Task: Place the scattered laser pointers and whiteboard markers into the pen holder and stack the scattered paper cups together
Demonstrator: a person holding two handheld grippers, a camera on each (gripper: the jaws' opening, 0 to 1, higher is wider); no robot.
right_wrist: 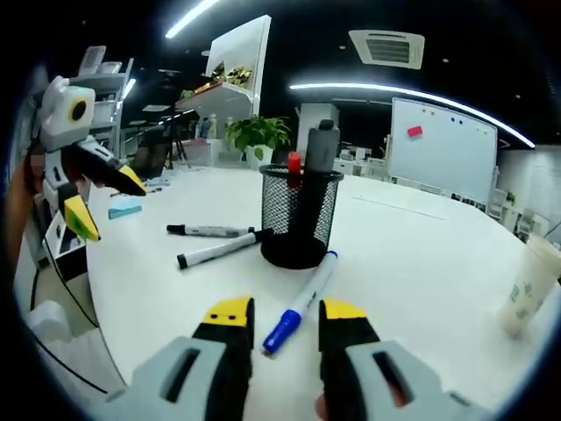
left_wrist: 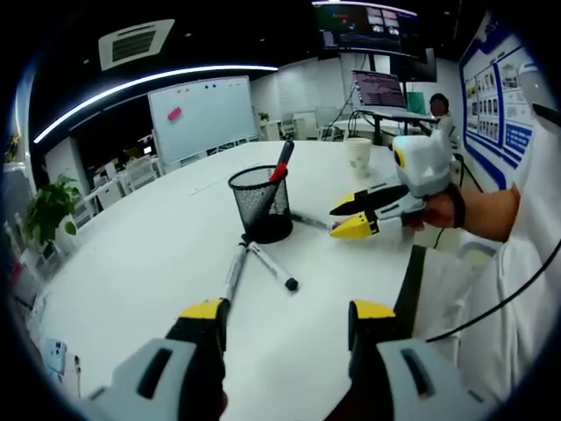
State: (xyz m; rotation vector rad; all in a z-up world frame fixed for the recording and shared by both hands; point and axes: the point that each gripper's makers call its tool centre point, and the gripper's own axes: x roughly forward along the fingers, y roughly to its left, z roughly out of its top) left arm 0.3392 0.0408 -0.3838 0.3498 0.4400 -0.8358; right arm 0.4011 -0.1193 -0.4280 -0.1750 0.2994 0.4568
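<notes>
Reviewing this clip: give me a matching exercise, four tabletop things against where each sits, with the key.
Things:
1. Black mesh pen holder
2. Blue-capped white marker
3. Red-capped marker
4. White paper cup with green print

Places:
A. Standing inside the holder
B. Lying between the right gripper's jaws
C. Near the table's far right in the right gripper view
D. Upright at the table's middle

Pairs: 1-D, 2-B, 3-A, 4-C

Black wire-mesh pen holder (right_wrist: 300,215) on smooth white table (right_wrist: 421,254).
</notes>
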